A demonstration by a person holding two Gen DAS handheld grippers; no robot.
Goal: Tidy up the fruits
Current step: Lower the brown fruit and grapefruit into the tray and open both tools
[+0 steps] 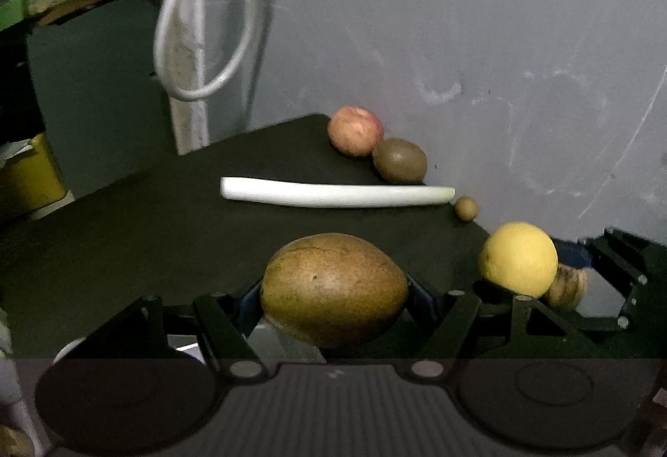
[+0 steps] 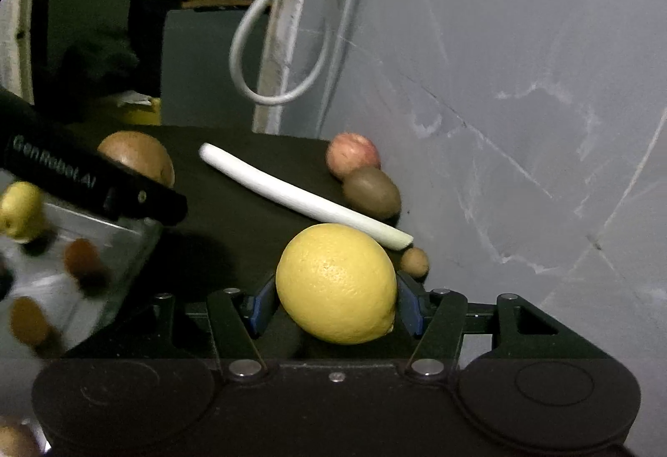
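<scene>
A: Start with the biggest thing. What's on the table (image 1: 125,232)?

B: A dark table with a white leek stalk (image 1: 333,195) lying across the middle. At its 12 o'clock end, against the wall, sit an apple (image 1: 355,131) and a kiwi (image 1: 399,160), touching each other. A small brown round fruit (image 1: 466,208) lies just beside the stalk's cut end, at about 2 o'clock.

A: And the tools?

B: The left tool (image 1: 333,303) has its jaws closed partway round a large brown-green mango (image 1: 333,288), the blue pads pressing on both sides. The right tool (image 2: 335,305) grips a yellow lemon (image 2: 337,284) the same way, jaws spread about as wide as the fruit. Both fruits look lifted clear of the table, though I can't be sure of the gap.

A: Anything sorted yet?

B: In the right wrist view, at 9 o'clock, there's a clear container (image 2: 83,269) with a small yellow fruit (image 2: 20,210) and a few brown ones (image 2: 81,259) apparently inside; it's blurred, so I won't count them. The left tool reaches over it with the mango.

A: So how far along?

B: Partway, I'd judge. Some fruit is in the container, two pieces are in hand, and the apple, kiwi and small brown fruit are left on the table. The stalk isn't fruit, so it likely stays.
</scene>
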